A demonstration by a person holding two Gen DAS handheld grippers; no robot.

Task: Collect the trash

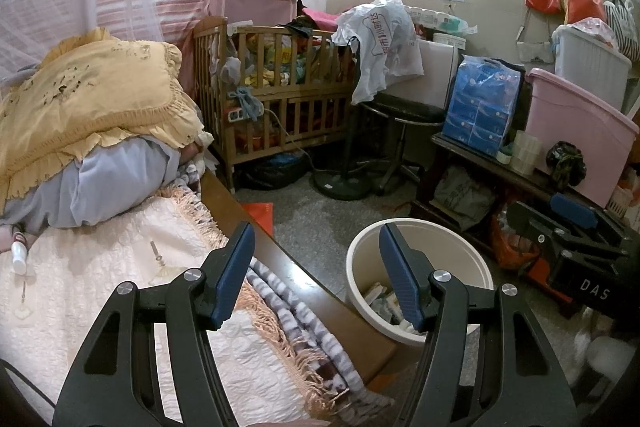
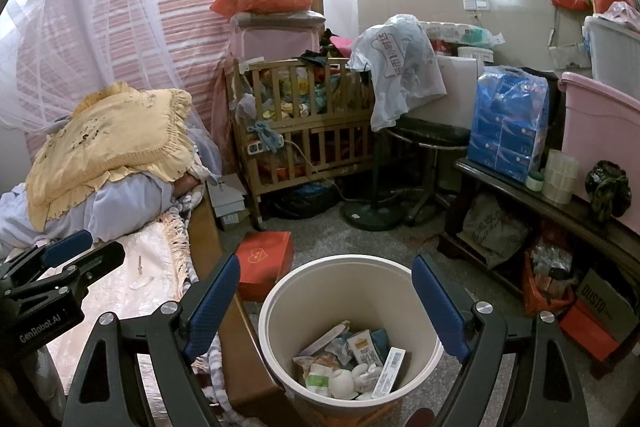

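One cream trash bin (image 2: 352, 331) stands upright on the gray floor, its open mouth facing up, just to the right of the bed's wooden edge (image 2: 236, 355). Trash (image 2: 352, 363) lies in a heap at the bottom: a small carton, a long white box with a barcode, wrappers and some white lumps, too mixed up to count. The long white box leans with one end up toward the far right. The right gripper (image 2: 326, 303) hangs over the bin with its two blue fingers spread wide and nothing between them. The left gripper (image 1: 316, 275) is over the bed's edge, to the left of the bin, also wide open and holding nothing. One red box (image 2: 264, 263) sits on the floor just behind the bin, on the left. One small white bottle (image 1: 19, 258) lies on the bed cover (image 1: 100, 267). Farther back stands one wooden crib (image 2: 304, 131), and one pack of blue tissues (image 2: 508, 123) rests on a dark bench at the right.
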